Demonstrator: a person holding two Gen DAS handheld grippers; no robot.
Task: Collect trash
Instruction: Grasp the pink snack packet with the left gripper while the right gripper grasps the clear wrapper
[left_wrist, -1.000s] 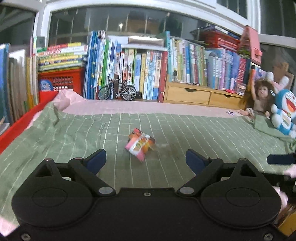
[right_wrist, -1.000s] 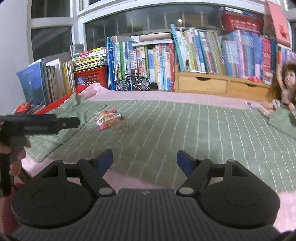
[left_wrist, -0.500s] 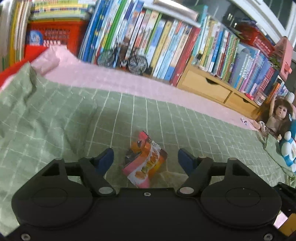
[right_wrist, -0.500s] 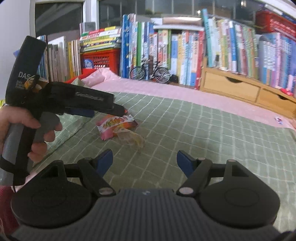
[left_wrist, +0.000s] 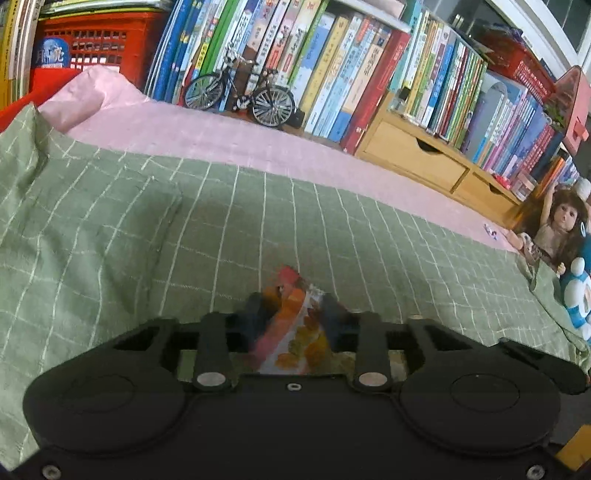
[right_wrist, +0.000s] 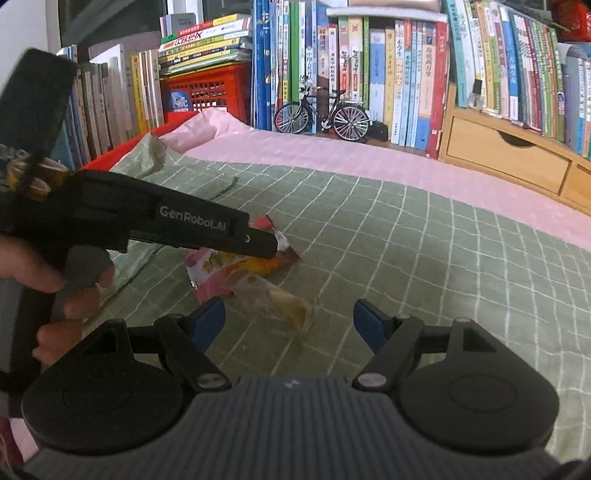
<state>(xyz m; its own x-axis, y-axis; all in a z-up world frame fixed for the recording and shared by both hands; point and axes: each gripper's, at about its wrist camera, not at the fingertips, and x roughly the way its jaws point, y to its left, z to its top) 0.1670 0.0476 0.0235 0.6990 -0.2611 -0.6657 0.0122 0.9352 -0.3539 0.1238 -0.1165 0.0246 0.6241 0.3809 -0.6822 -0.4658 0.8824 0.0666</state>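
Green checked cloth (left_wrist: 110, 236) covers the bed, with a pink sheet (left_wrist: 207, 133) showing beyond it up to a long row of upright books (left_wrist: 332, 70). A small model bicycle (left_wrist: 240, 94) stands in front of the books, a red plastic crate (left_wrist: 96, 40) sits to the left with more books stacked on top of it, and a low wooden drawer unit (left_wrist: 413, 155) carries the books on the right; what the crate and the drawers hold cannot be seen. A doll (left_wrist: 557, 225) and a blue and white plush toy (left_wrist: 578, 299) lean at the right edge of the bed.

A pink and orange snack wrapper (left_wrist: 295, 325) lies on the green cloth. The left gripper (left_wrist: 293, 317) has just been closing, and its fingers (left_wrist: 255, 314) are now clamped on the wrapper, which sticks up between them. In the right wrist view a person's hand (right_wrist: 55, 288) holds that gripper's handle, and its black body crosses in front of part of the wrapper.

A second, clear wrapper (right_wrist: 273, 306) lies just beside the pink one, touching it. The right gripper (right_wrist: 290, 321) hangs just short of it with its blue fingers (right_wrist: 208, 319) wide apart, holding nothing.
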